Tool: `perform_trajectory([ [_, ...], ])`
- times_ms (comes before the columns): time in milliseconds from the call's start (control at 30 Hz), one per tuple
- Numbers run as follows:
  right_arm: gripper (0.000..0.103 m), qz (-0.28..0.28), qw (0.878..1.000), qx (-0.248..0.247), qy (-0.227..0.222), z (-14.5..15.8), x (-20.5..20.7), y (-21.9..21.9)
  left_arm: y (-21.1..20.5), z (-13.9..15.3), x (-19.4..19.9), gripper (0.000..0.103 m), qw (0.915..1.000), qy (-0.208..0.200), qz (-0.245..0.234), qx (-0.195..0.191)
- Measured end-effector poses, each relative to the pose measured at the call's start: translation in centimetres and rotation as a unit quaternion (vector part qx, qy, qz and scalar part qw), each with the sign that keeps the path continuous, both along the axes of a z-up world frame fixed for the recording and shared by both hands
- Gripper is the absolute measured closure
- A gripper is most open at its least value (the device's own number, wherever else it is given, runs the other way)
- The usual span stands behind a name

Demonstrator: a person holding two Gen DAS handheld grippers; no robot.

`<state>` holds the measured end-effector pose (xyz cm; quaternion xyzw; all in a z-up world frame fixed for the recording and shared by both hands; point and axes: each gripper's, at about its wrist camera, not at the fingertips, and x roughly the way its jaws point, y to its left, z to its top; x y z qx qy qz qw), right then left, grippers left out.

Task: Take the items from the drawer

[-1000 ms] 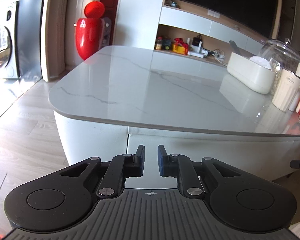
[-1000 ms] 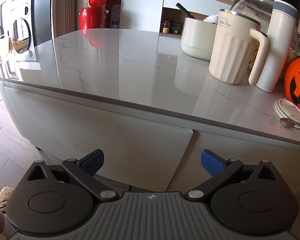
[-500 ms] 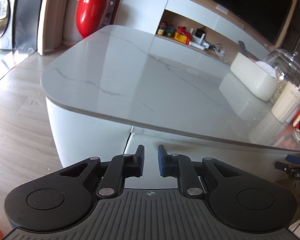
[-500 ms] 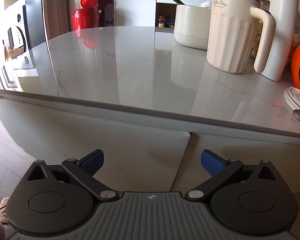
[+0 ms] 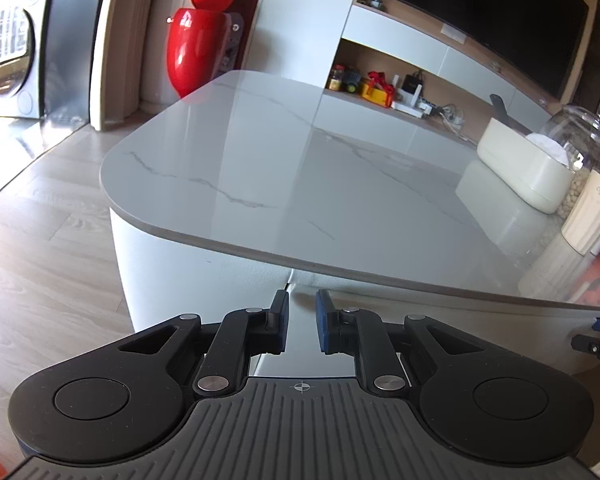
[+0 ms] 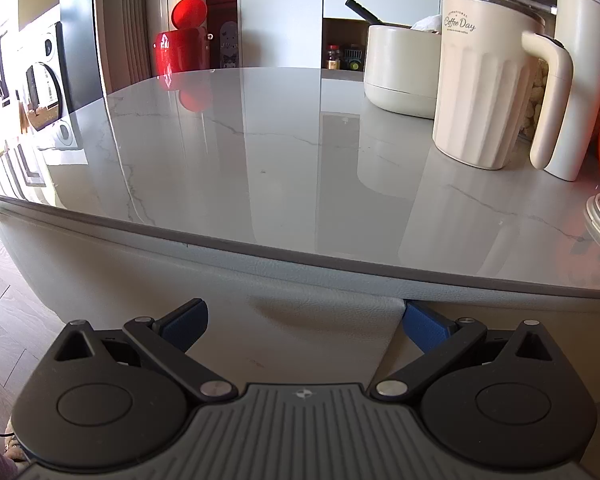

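A: Status of L gripper [image 5: 301, 322]?
B: Nearly shut, narrow gap, nothing held. Aimed at seam beside drawer front [image 6: 300, 336] under marble countertop [image 6: 260, 152].
A: R gripper [image 6: 304, 320]?
B: Spread wide, empty, straddling drawer's top corner for pull. Drawer closed; items unseen.

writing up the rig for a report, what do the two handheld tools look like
Both match. The left tool and the right tool each have a grey ribbed base with a small crosshair mark, two round black housings, black link arms on silver pivot pins, and blue-padded fingers. No cables or sleeves are visible.
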<state>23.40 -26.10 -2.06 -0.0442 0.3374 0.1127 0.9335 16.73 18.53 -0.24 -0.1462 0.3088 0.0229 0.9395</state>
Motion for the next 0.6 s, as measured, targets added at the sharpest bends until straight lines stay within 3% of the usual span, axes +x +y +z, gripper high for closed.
perform_trajectory([
  [300,0.000,0.025,0.999,-0.035,-0.005,-0.3,-1.1,0.2,-0.5,-0.3,0.1,0.087,0.9999,0.009,-0.008,0.012],
  [333,0.000,0.048,0.999,-0.022,0.000,-0.2,-1.4,0.2,-0.2,-0.3,0.1,0.087,0.9999,0.007,0.001,0.007],
  [400,0.000,0.177,0.983,0.050,0.014,0.2,-2.9,1.6,0.3,-0.3,0.1,0.087,0.9998,0.003,0.015,-0.008],
  [500,0.000,0.252,0.965,-0.048,-0.049,-0.2,-6.3,6.4,0.6,-0.4,0.3,0.087,0.9995,0.003,0.023,-0.019],
  [533,0.000,0.259,0.963,-0.061,-0.051,-0.4,-6.5,7.1,0.7,-0.4,0.4,0.087,0.9996,0.003,0.022,-0.017],
  [600,0.000,0.242,0.968,-0.050,-0.036,-0.5,-5.7,6.7,0.8,-0.5,0.4,0.087,0.9996,0.003,0.021,-0.015],
])
